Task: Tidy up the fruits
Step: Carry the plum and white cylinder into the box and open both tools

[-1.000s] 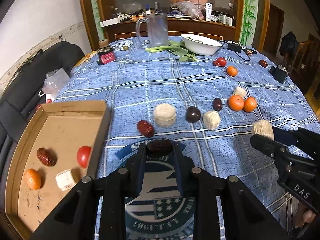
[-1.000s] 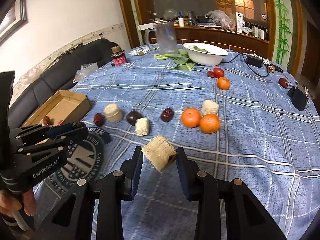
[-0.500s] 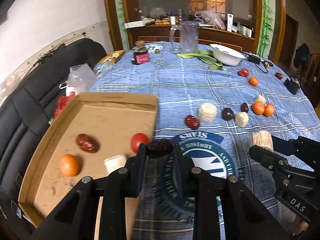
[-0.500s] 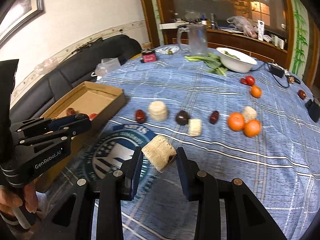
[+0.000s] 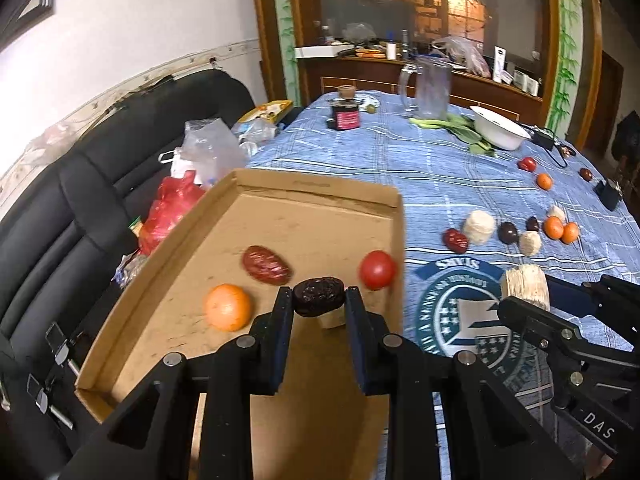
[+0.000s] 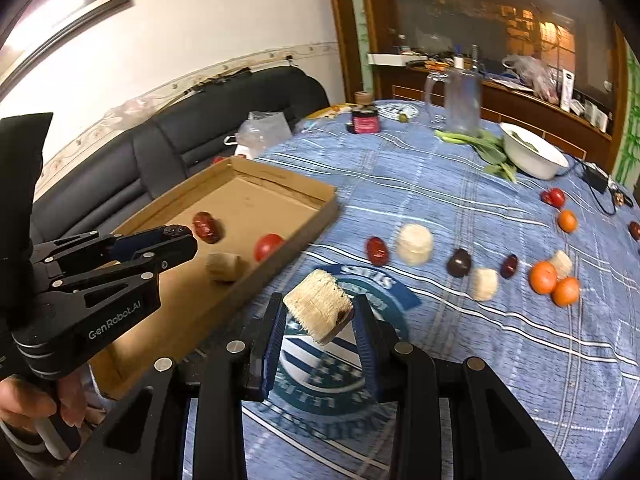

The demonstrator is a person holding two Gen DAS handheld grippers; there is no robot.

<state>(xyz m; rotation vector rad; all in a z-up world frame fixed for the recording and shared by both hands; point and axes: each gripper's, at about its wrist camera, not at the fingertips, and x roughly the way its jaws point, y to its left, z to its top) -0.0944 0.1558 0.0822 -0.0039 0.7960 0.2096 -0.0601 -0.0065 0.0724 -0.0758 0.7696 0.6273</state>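
Two hand-held grippers are each squeezing one thing. Your left hand-held gripper is pinching a dark date over the cardboard box, its long side lying across the fingers. Only the right view is showing your right hand-held gripper pinching a tilted pale chunk above the blue surface. The left gripper is hiding part of the pale piece in the box.

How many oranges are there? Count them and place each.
4. One orange lies in the cardboard box; an orange pair sits side by side on the tablecloth; the far orange sits beside a tomato. More may be hidden.
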